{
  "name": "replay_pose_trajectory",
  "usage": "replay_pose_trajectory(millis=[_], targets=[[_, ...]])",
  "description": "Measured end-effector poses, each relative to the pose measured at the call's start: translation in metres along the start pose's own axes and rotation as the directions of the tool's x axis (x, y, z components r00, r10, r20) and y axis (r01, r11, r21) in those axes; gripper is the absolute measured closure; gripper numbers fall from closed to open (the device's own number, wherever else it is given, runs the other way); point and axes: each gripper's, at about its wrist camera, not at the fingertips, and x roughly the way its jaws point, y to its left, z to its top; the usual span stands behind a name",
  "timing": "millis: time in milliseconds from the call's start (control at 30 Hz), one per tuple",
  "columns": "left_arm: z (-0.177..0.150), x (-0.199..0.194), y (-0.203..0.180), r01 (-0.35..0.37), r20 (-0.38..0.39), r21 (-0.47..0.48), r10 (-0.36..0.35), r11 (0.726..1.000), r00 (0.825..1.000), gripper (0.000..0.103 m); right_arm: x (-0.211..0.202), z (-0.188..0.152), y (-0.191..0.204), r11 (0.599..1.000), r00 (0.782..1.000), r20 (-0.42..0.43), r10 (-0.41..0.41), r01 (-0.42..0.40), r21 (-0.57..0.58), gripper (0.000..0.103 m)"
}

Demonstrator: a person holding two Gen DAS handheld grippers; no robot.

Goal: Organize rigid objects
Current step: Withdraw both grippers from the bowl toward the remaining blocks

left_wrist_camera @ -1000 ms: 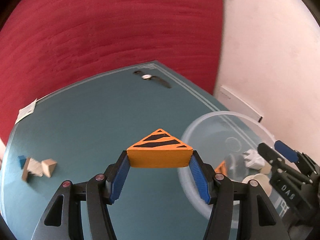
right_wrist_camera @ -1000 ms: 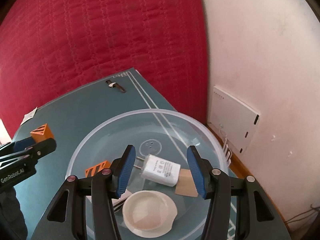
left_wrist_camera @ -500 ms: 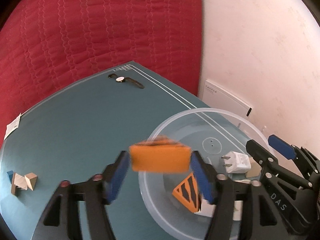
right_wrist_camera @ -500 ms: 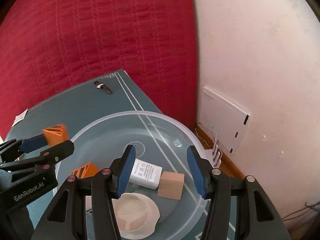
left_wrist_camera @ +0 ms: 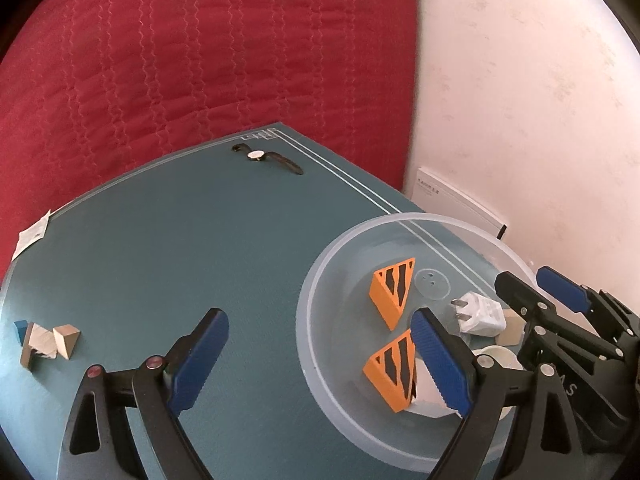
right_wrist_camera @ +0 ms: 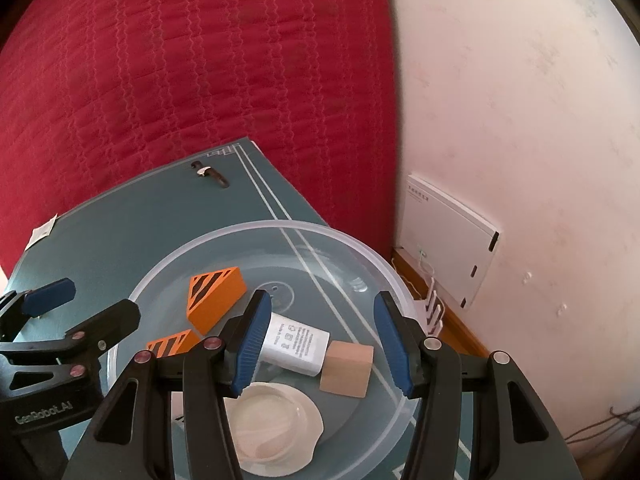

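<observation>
The red quilted bed (left_wrist_camera: 180, 60) fills the upper left of both views, and below it the teal surface (left_wrist_camera: 180, 248) carries the clear plastic bowl (left_wrist_camera: 316, 264) at lower right of the left wrist view. What has just changed sits inside that bowl: a second ago the left tool (left_wrist_camera: 320, 356) clenched an orange striped wedge (left_wrist_camera: 392, 292). Now its jaws are opening with nothing between them, and the wedge lies free on the bowl's floor beside a second orange wedge (left_wrist_camera: 390, 372). One more rigid piece looks sorted — the drop seems done.

The right tool (right_wrist_camera: 320, 340) has not altered its half-open spread; it hovers low over the bowl, its pads on either side of the white charger (right_wrist_camera: 300, 344) and the wooden cube (right_wrist_camera: 348, 368) in the picture, though neither appears gripped.

The left wrist view alone shows what is likely left to gather: a small cluster of wooden blocks (left_wrist_camera: 44, 340) at the left edge and the paper tag (left_wrist_camera: 34, 234) above it. The right wrist view alone shows the pale dish (right_wrist_camera: 276, 424) whole, the cube touching the charger, and the white wall box (right_wrist_camera: 448, 240) at right. Both catch the wristwatch (left_wrist_camera: 268, 158) at the surface's far edge — well apart from the bowl.
</observation>
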Motion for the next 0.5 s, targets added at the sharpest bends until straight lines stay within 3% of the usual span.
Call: replay_pose_trajectory(millis=[500], targets=[[-0.01,-0.007,0.015,-0.049,-0.007,-0.03,0.049,0.998,0.999,0.008,-0.003,-0.005,0.012,1.0,1.0,-0.001,0.011,-0.011,-0.024,0.048]])
